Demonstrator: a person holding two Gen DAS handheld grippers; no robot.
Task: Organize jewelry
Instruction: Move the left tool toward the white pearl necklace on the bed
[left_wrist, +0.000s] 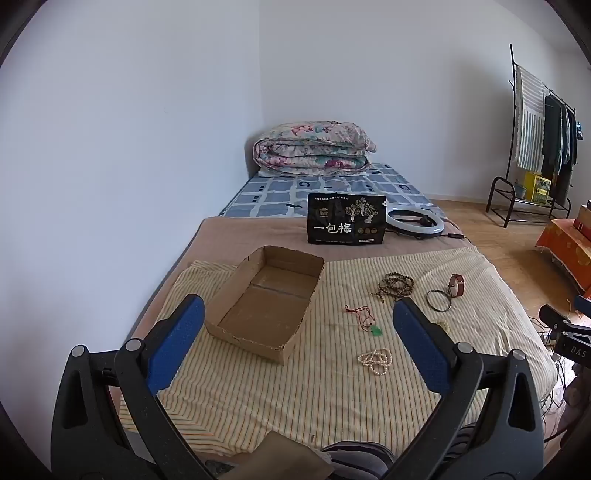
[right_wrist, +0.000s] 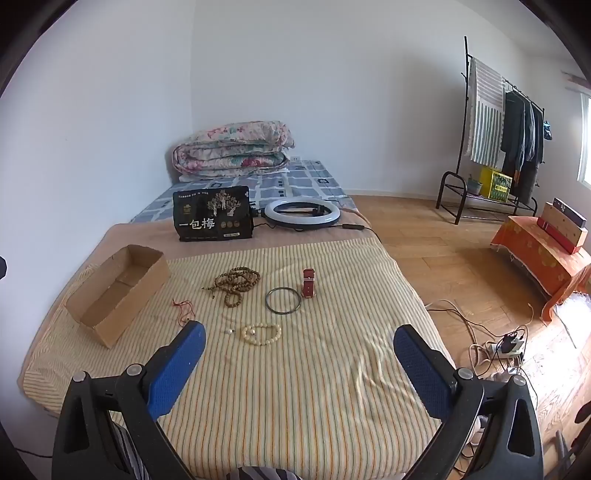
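An empty open cardboard box (left_wrist: 243, 338) lies on a striped cloth (left_wrist: 295, 391) spread over a bed. To its right the jewelry is laid out: a brown bead necklace (left_wrist: 396, 284), a dark bangle (left_wrist: 439, 301), a red-strapped watch (left_wrist: 456, 286), a red cord with a green pendant (left_wrist: 376, 330) and a white pearl strand (left_wrist: 376, 362). My left gripper (left_wrist: 297, 308) hangs open above the cloth, holding nothing. The right wrist view shows the box (right_wrist: 122, 306), beads (right_wrist: 234, 282), bangle (right_wrist: 283, 301), watch (right_wrist: 308, 283) and a cream bead bracelet (right_wrist: 261, 334). My right gripper (right_wrist: 300, 330) is open and holds nothing.
A black snack bag (left_wrist: 346, 218) and a ring light (left_wrist: 413, 220) stand behind the cloth, with a folded quilt (left_wrist: 314, 149) at the bed's head. Cables and a power strip (right_wrist: 509, 347) lie on the wooden floor right of the bed. A clothes rack (right_wrist: 491, 147) stands by the wall.
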